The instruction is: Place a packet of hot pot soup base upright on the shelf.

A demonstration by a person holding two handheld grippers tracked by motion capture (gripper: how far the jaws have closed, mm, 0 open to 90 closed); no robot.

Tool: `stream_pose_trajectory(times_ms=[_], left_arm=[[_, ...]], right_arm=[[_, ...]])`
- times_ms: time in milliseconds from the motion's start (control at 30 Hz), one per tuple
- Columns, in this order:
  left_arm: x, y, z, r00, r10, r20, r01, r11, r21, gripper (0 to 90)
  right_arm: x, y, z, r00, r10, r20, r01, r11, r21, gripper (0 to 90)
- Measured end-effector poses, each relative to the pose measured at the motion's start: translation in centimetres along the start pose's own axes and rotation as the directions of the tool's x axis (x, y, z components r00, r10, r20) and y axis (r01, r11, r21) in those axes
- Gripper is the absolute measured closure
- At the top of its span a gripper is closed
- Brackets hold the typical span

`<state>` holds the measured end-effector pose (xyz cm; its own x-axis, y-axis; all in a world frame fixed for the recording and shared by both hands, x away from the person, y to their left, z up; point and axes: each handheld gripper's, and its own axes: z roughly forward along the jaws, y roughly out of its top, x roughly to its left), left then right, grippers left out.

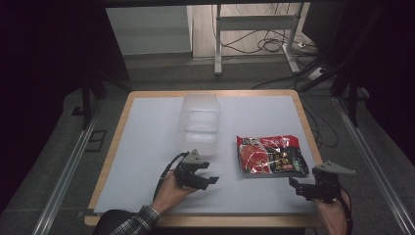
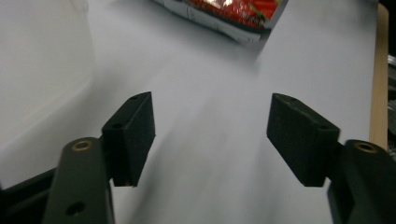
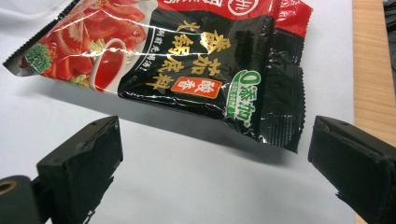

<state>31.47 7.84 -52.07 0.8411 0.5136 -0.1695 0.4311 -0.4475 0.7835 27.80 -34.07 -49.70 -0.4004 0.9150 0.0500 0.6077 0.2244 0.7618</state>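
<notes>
Container (image 1: 199,121) left of sauce packet (image 1: 270,154); both on table (image 1: 147,147).

A red-and-black packet (image 1: 271,154) printed with tomatoes, a clear plastic container (image 1: 199,122), white table (image 1: 147,142) edged in wood.

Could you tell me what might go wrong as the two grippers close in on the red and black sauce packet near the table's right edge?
The sauce packet lies flat and glossy, so the open right gripper could slide off its crinkled edge. It sits near the table's right edge and a push might send it over. The left gripper, open with nothing between its jaws, is close to the clear plastic container and could knock it.
</notes>
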Motion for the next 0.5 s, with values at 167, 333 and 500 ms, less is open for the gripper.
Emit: stream_pose_trajectory(times_ms=[167, 333, 500], left_arm=[[0.2, 0.8, 0.6, 1.0000, -0.001, 0.009, 0.001, 1.0000, -0.007, 42.8], [0.1, 1.6, 1.0, 0.9999, 0.009, 0.010, -0.009, 0.9997, -0.025, 57.3], [0.2, 2.5, 1.8, 0.9999, 0.013, 0.010, -0.012, 0.9994, -0.033, 67.3]], right_arm=[[0.0, 0.0, 0.0, 1.0000, -0.001, 0.000, 0.001, 1.000, 0.002, 3.2], [-0.1, 0.0, 0.1, 1.0000, -0.003, -0.003, 0.003, 1.000, 0.006, 3.2], [-0.1, 0.0, 0.1, 1.0000, 0.001, -0.006, -0.001, 1.000, 0.006, 3.2]])
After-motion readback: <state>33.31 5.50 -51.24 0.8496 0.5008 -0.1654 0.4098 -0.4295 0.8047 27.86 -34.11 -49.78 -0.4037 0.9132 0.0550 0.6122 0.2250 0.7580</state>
